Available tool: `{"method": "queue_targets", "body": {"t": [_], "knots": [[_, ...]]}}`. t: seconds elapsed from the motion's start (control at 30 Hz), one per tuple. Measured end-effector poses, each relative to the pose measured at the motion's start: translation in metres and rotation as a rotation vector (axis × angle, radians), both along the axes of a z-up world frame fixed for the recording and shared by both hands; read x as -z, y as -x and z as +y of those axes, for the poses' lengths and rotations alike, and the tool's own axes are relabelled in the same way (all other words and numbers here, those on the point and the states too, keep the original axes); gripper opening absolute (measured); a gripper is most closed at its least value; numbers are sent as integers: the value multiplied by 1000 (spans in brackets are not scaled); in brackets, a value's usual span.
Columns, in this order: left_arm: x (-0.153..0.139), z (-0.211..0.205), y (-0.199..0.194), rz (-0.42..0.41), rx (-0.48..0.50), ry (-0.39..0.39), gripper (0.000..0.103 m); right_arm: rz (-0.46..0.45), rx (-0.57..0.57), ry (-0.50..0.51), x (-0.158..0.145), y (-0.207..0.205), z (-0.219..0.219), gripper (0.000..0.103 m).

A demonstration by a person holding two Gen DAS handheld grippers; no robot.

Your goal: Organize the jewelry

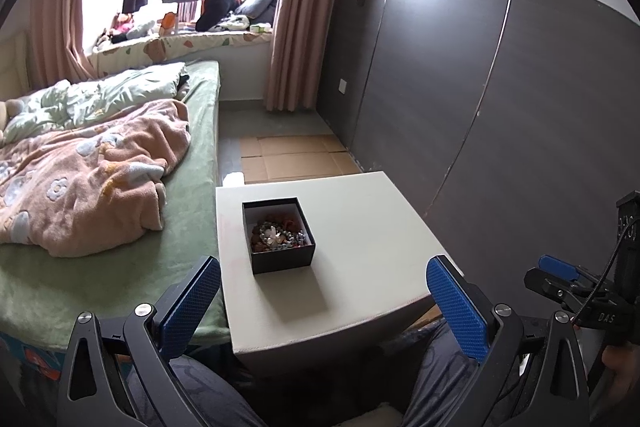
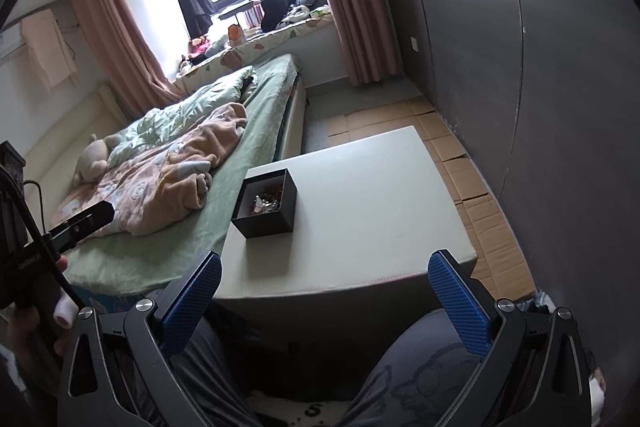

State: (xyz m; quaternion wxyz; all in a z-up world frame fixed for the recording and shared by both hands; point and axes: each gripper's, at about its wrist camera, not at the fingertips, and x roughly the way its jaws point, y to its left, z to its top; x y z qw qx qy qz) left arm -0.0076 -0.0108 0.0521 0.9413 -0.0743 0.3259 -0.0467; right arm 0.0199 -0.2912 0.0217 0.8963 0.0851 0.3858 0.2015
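A small black open box (image 1: 279, 235) stands on the left part of a white square table (image 1: 360, 227). It holds a tangle of jewelry (image 1: 278, 233), with red beads and silver pieces. The box also shows in the right wrist view (image 2: 266, 203), with the jewelry (image 2: 266, 201) inside, on the table (image 2: 372, 195). My left gripper (image 1: 324, 265) is open and empty, held back from the table's near edge. My right gripper (image 2: 325, 259) is open and empty, also short of the table. The right gripper shows at the right edge of the left wrist view (image 1: 560, 275).
A bed (image 1: 108, 163) with a pink blanket and green sheet lies against the table's left side. A dark panelled wall (image 1: 500, 87) runs on the right. Flattened cardboard (image 1: 296, 157) covers the floor beyond the table. My knees (image 2: 420, 367) are under the near edge.
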Motion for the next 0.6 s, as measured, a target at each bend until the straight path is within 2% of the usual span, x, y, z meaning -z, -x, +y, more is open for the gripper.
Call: {"method": "queue_targets", "body": {"t": [0.6], "knots": [[3, 0, 1, 6, 4, 16, 103, 12, -2, 1, 0, 5, 2, 103]]}}
